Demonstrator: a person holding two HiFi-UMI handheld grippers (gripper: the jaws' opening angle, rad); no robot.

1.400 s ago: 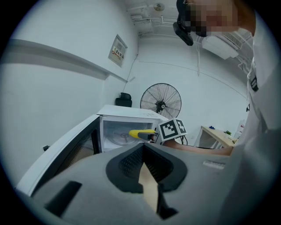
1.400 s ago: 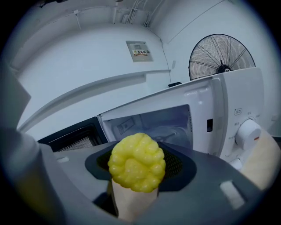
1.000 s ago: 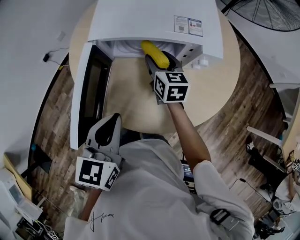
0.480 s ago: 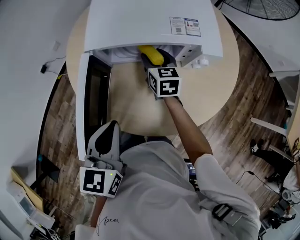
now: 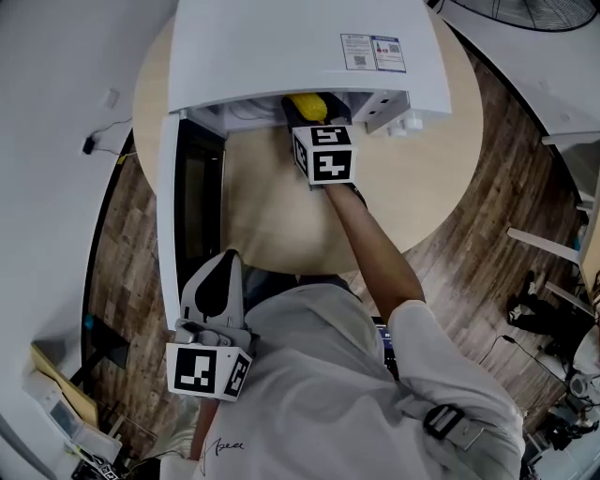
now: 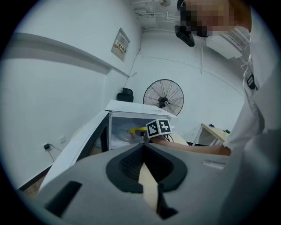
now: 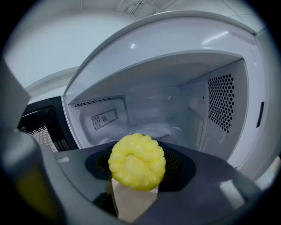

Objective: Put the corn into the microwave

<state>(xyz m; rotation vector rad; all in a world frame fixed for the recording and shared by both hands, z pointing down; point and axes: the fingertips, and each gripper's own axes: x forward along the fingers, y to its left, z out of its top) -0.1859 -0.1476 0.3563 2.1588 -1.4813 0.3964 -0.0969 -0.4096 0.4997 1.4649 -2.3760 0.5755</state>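
The white microwave stands on the round table with its door swung open to the left. My right gripper is shut on the yellow corn, end-on at the mouth of the cavity. In the right gripper view the corn sits between the jaws of the right gripper, with the white cavity and its glass turntable just beyond. The left gripper hangs low by the person's body, away from the microwave, shut on nothing. From the left gripper view the microwave and the corn show far ahead.
The beige round table has bare top in front of the microwave. The open door juts out over the table's left edge. A standing fan is at the back right, and a desk and cables lie on the wooden floor to the right.
The right gripper has carried the corn further up toward the microwave opening, so less of the corn shows under the top edge. The left gripper has stayed put.
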